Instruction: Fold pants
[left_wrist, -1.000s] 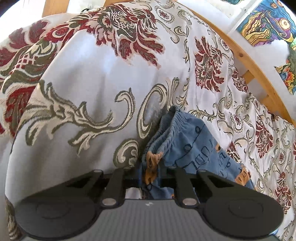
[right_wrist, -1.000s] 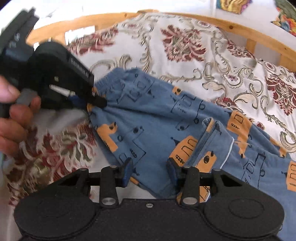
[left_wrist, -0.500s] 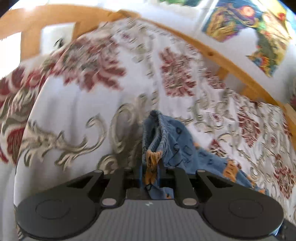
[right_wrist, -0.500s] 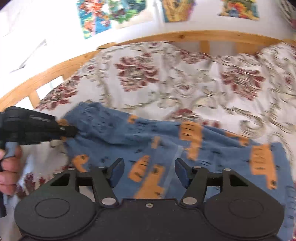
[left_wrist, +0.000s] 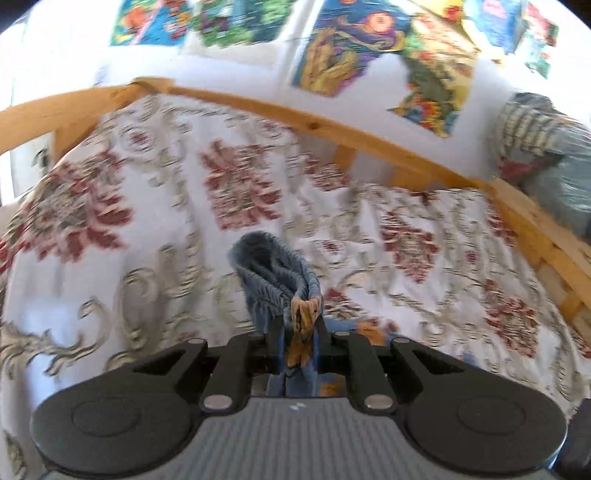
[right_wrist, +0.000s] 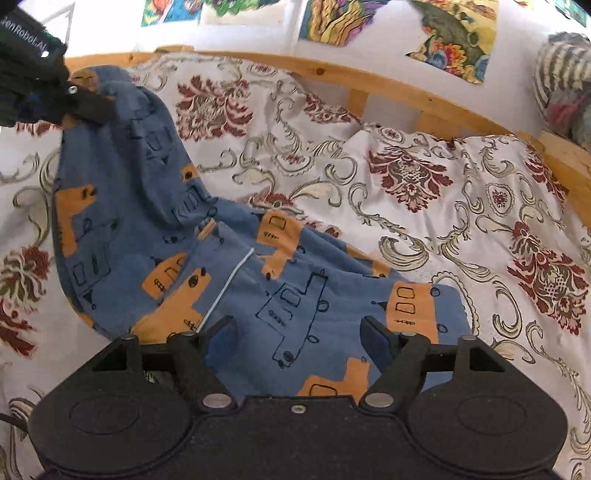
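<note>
floral-patterned bedspread (right_wrist: 424, 192) covers the wooden-framed bed (right_wrist: 369, 81), with the blue train-print pants (right_wrist: 229, 258) lying across it. the left gripper (left_wrist: 300, 332) pinches their gathered waistband (left_wrist: 273, 273), lifted off the bedspread. the right gripper (right_wrist: 299, 341), jaws just opening wide, hovers over the legs, gripping nothing.

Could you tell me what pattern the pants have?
Blue pants with orange vehicle patches and black line drawings, clearest in the right wrist view.

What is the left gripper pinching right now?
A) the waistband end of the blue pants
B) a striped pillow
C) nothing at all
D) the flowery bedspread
A: in the left wrist view the left gripper is shut on the gathered waistband of the blue pants, and the right wrist view shows that end lifted off the bedspread.
</note>
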